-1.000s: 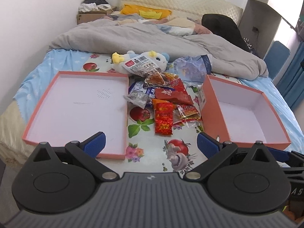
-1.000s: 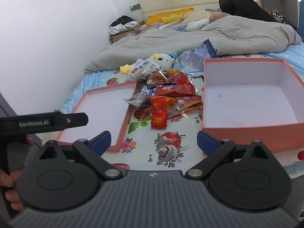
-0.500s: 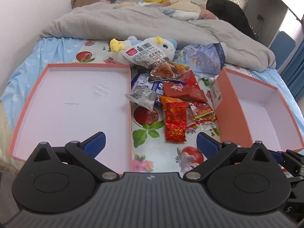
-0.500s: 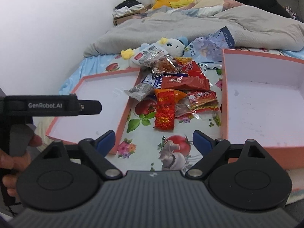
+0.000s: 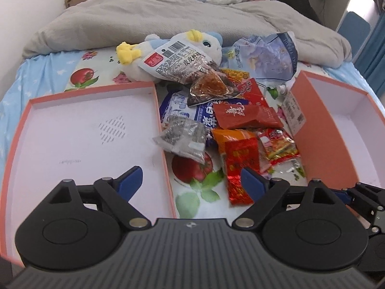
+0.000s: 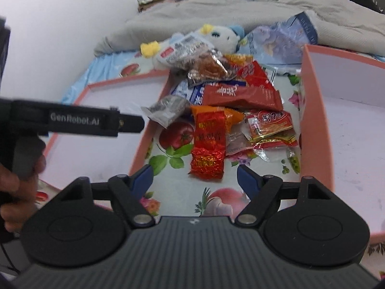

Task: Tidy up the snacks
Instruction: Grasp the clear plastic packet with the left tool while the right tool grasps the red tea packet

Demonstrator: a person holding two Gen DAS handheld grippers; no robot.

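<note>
Snacks lie heaped on the bed between two boxes — a shallow lid to the left, a deeper box to the right. Behind the heap sits a plush toy, a bag to its right — a blanket farther back.

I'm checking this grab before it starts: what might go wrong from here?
The snack packets overlap, so the left gripper, open with jaws just closing on nothing, may pinch the red foil packet together with its neighbours. The silvery packet lies over the rim of the shallow tray and may snag.
</note>
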